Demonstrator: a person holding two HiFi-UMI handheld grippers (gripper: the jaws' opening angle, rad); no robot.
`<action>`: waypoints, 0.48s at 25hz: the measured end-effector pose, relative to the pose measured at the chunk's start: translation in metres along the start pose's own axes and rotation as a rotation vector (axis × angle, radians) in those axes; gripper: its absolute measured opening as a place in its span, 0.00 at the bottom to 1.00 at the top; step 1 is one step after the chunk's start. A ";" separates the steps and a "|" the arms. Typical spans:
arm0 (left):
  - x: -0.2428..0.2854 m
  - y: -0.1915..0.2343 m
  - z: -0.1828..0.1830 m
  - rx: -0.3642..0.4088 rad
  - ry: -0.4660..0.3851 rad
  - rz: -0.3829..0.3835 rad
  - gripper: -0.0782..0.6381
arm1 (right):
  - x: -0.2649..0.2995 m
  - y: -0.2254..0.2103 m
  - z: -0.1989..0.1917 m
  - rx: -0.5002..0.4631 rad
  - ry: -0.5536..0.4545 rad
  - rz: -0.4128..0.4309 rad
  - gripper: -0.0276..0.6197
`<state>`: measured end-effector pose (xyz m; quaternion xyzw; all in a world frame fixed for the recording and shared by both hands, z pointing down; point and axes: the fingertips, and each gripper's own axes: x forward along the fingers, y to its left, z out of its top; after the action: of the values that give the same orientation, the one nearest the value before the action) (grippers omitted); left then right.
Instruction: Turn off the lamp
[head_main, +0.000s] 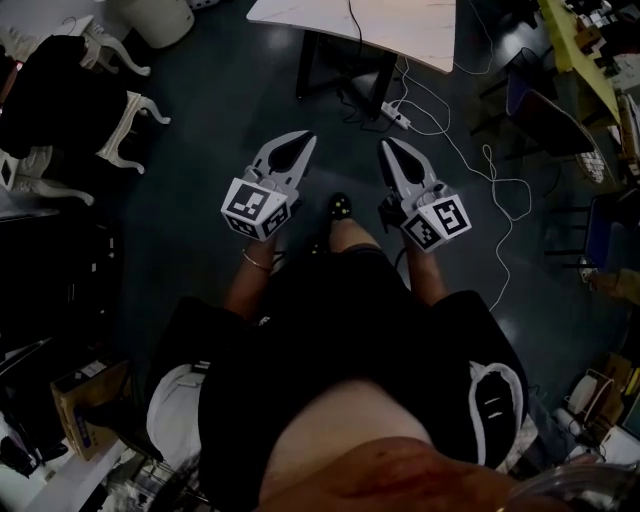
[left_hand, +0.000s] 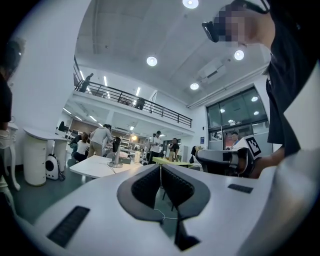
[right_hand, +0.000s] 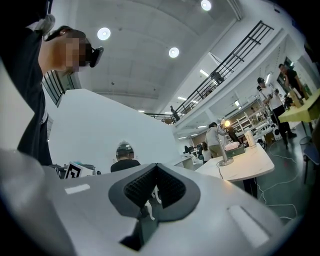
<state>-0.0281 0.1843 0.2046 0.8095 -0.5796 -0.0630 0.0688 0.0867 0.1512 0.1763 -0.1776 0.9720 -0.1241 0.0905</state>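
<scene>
Well short of the lit desk lamp, with left tool and right tool both shut tight and empty.
Best approached level with one closed tip, pressing the switch (not discernible from here) gently to spare the base a shove. Slim post, round base, glowing head; standing on the white table, right of centre in the right gripper view.
</scene>
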 end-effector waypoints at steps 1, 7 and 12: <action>-0.003 0.003 -0.001 -0.004 0.000 0.011 0.13 | 0.003 0.001 -0.001 0.001 0.000 0.005 0.04; -0.014 0.021 0.004 -0.002 -0.008 0.057 0.13 | 0.025 0.001 -0.002 0.006 0.010 0.044 0.04; -0.023 0.039 0.005 0.002 -0.014 0.094 0.13 | 0.049 0.004 -0.005 0.007 0.016 0.082 0.04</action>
<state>-0.0724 0.1937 0.2069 0.7811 -0.6175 -0.0647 0.0671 0.0394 0.1375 0.1740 -0.1361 0.9788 -0.1252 0.0885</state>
